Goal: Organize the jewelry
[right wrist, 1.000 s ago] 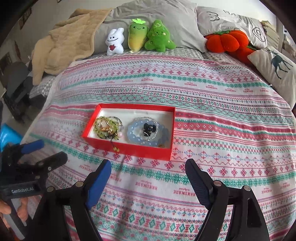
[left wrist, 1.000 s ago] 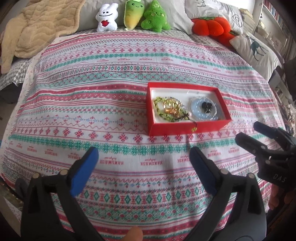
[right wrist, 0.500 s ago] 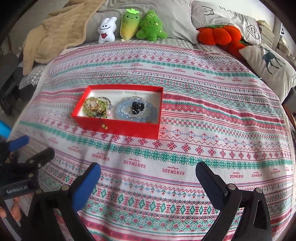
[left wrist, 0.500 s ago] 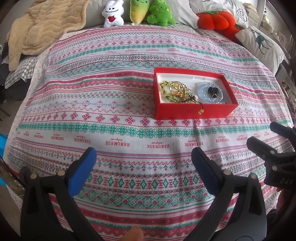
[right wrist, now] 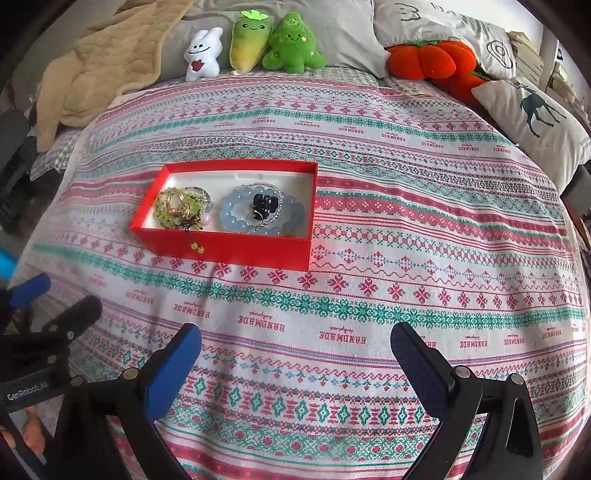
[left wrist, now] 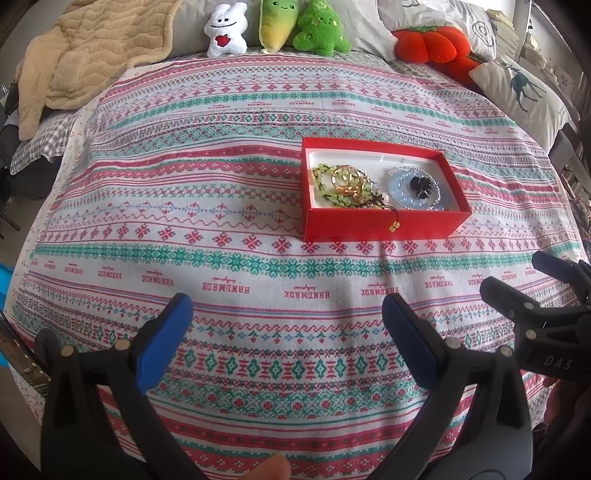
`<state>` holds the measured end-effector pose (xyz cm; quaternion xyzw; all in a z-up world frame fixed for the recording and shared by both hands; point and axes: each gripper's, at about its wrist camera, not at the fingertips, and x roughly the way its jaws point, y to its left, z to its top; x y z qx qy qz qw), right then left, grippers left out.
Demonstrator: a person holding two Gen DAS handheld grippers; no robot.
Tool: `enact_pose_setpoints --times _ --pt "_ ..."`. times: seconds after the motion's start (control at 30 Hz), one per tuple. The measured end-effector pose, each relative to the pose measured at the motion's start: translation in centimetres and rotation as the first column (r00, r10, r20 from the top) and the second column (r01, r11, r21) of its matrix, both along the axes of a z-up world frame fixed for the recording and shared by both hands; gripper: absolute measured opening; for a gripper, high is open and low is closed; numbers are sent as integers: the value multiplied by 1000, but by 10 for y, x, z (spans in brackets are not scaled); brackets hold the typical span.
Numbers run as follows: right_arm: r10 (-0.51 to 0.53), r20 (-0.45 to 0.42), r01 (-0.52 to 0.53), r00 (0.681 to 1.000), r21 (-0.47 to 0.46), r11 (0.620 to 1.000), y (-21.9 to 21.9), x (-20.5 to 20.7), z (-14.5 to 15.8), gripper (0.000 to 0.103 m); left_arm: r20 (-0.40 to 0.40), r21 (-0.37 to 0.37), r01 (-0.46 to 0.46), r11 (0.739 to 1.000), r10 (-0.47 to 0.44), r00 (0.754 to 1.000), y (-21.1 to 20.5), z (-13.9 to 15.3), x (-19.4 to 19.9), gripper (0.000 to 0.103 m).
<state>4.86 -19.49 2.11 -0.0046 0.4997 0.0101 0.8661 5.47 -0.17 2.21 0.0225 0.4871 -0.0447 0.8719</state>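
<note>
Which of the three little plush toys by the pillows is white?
The white bunny, leftmost in the row; the carrot plush and tree plush are green.

Right claw (right wrist: 295, 354), spread wide and empty, hovers near red jewelry box (right wrist: 236, 247).

A bed (right wrist: 406, 258) fills the room's middle, spread with a white coverlet (left wrist: 184, 221) banded in red and green knit-style patterns. A beige quilted blanket (left wrist: 92, 55) lies bunched at its far left corner over a checked sheet (left wrist: 37, 147). Grey pillows (right wrist: 332, 29) lean at the head, with three small plush toys (right wrist: 255, 44) and an orange pumpkin cushion (right wrist: 432, 59). A deer-print pillow (right wrist: 535, 114) rests at the right. Daylight is soft.
</note>
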Motion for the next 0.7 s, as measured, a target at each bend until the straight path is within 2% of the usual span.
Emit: enact_pose_setpoints --times 0.7 --pt "-4 -16 4 1000 -3 1000 1 3 -5 103 -7 -7 -6 1000 6 1000 1 0 0 102"
